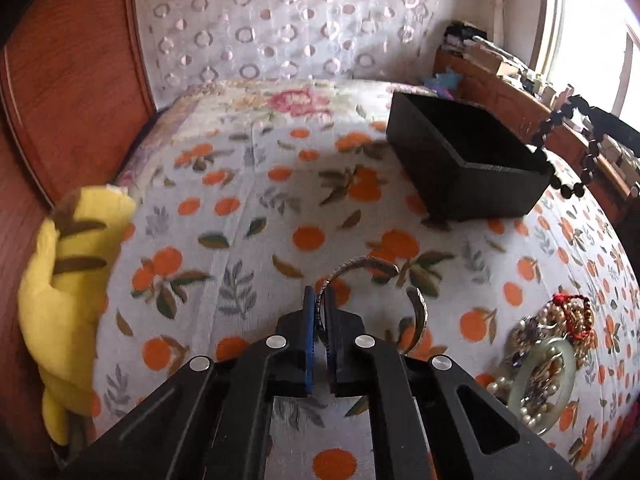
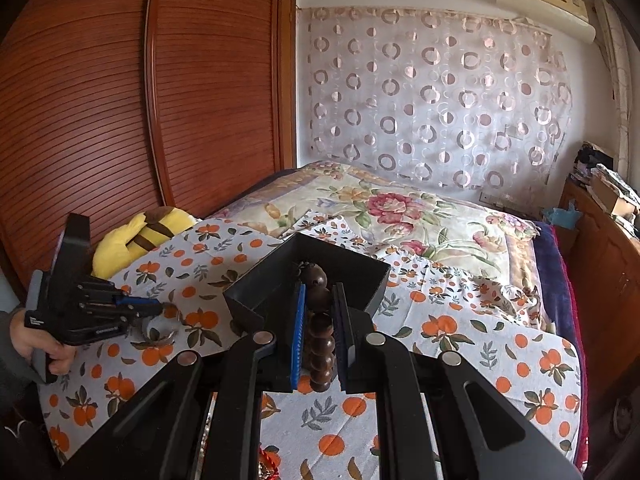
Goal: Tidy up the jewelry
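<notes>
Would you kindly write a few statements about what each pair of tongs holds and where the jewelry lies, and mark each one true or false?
1. The left tongs are shut on a silver bangle. True.
2. The right tongs are open and hold nothing. False: they are shut on a dark wooden bead strand.
3. The black box stands on the orange-print bedspread. True.
4. A jade-green bangle lies in the jewelry pile on the bedspread. True.
5. The yellow plush toy sits inside the black box. False: it lies at the bed's edge by the wooden wardrobe.
</notes>
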Motion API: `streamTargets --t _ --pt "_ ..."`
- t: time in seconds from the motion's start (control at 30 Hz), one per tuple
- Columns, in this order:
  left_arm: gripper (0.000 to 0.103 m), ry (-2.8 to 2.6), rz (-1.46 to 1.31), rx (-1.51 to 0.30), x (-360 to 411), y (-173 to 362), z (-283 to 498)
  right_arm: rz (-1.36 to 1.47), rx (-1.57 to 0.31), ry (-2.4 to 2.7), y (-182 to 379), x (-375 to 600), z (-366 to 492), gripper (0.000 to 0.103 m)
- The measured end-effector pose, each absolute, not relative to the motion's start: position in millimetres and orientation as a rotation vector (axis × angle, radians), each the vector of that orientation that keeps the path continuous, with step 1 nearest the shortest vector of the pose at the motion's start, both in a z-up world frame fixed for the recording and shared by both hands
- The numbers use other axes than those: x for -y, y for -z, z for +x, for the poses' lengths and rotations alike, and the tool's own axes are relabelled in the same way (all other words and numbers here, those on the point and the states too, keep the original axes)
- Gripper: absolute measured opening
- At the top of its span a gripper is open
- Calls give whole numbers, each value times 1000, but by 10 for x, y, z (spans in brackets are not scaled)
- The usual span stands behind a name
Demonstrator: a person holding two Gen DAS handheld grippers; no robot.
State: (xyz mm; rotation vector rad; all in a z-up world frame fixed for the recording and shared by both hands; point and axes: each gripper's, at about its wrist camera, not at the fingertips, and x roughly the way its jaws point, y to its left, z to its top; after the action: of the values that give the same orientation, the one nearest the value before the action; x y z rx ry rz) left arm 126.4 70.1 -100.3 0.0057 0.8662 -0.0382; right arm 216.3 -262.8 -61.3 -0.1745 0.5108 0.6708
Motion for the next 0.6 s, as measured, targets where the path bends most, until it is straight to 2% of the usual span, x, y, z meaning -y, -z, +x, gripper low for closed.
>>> streamTargets --t 0.3,0.6 --pt "4 114 -12 -685 -391 342 1435 -175 -489 -666 569 2642 2254 15" --pt "4 171 -9 -659 -37 218 1948 -145 -459 -680 450 2637 2397 15"
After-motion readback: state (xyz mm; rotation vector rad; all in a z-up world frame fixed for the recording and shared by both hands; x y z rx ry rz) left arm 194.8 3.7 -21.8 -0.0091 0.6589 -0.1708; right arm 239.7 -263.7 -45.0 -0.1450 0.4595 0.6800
